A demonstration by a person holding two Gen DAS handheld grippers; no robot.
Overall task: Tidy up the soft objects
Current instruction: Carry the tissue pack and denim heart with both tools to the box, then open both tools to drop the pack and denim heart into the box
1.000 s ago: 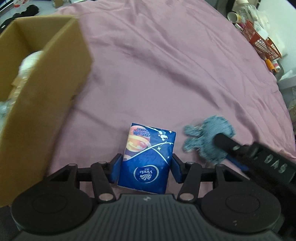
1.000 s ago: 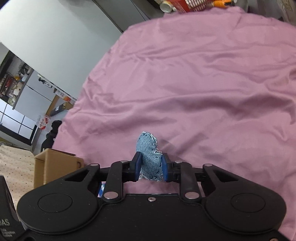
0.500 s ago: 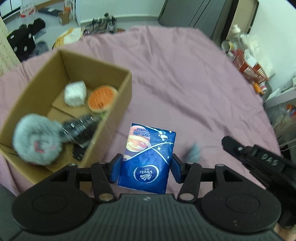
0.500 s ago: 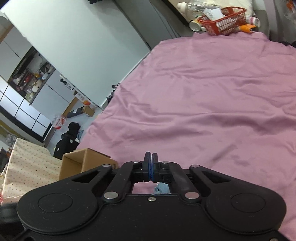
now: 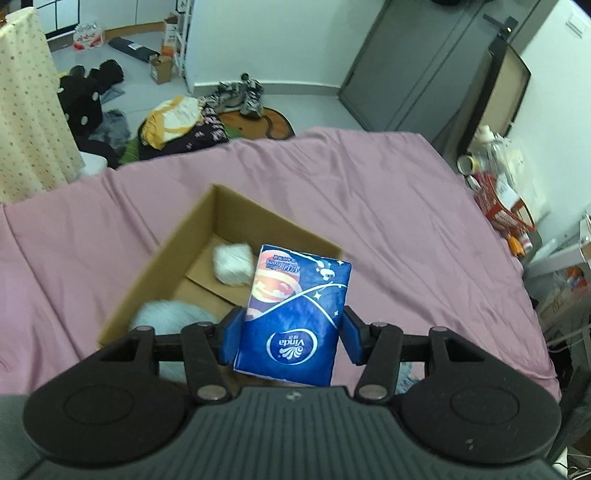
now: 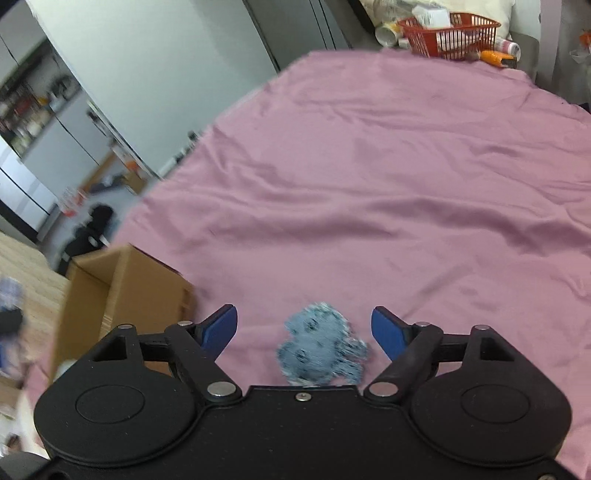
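Observation:
My left gripper [image 5: 292, 334] is shut on a blue Vinda tissue pack [image 5: 295, 314] and holds it upright above the near corner of an open cardboard box [image 5: 177, 251]. Inside the box lie a white soft lump [image 5: 233, 264] and a grey fluffy ball [image 5: 166, 314]. The jaws of my right gripper [image 6: 303, 326] are opening. A frayed denim scrap [image 6: 321, 347] lies loose on the pink sheet [image 6: 369, 184] below and between its fingers, and the pads do not touch it. The box [image 6: 122, 295] stands to the left in the right wrist view.
The pink sheet [image 5: 406, 221] covers a bed. A red basket [image 6: 448, 33] with bottles and cans stands past its far edge. Clothes and shoes [image 5: 236, 96] lie on the floor beyond the bed. A dotted cloth [image 5: 26, 110] hangs at the left.
My left gripper has risen with the tissue pack, from the sheet beside the box to above it. My right gripper, earlier shut on the denim scrap, has opened, and the scrap lies on the sheet.

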